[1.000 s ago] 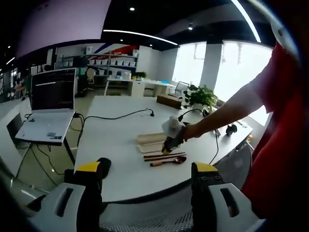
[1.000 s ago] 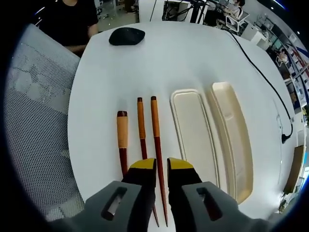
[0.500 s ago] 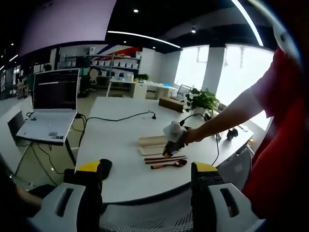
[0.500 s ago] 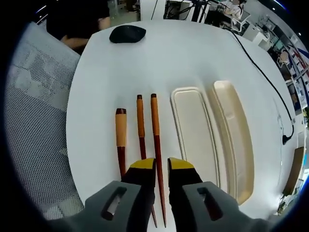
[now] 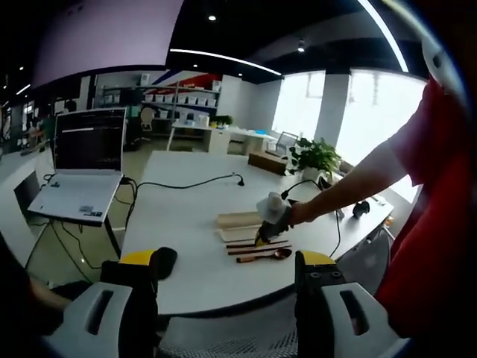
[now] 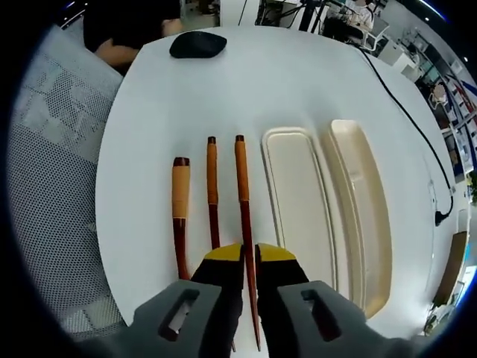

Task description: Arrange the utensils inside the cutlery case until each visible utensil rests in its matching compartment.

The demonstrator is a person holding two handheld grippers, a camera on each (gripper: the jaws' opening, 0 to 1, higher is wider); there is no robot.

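Left gripper (image 5: 227, 265) hangs off the near edge of a white desk (image 5: 186, 216), its yellow-tipped jaws spread wide with nothing between them. Across the desk, the right gripper (image 5: 267, 224), held at the end of an outstretched arm, points down at the utensils: two dark chopsticks (image 5: 253, 245) and a spoon (image 5: 262, 256) lying side by side, with the pale cutlery case (image 5: 237, 221) just beyond them. An open laptop (image 5: 82, 160) sits on a side table to the left, a black cable (image 5: 179, 184) trails over the desk, and a potted plant (image 5: 313, 155) stands at the far end. A black mouse (image 5: 162, 261) lies near the desk edge, close to the left jaw.

Seen from the right gripper view, the right gripper (image 6: 249, 257) is narrowed onto a chopstick (image 6: 242, 186), its jaws standing on either side of the lower shaft. A second chopstick (image 6: 212, 186) lies just beside it, and the spoon (image 6: 179, 209), with its light handle, lies next over. On the other side, the cutlery case tray (image 6: 298, 201) and its lid (image 6: 365, 201) lie open and touching. The black mouse (image 6: 197, 45) rests at the far edge, and a mesh chair (image 6: 52, 149) stands beside the desk (image 6: 283, 82).
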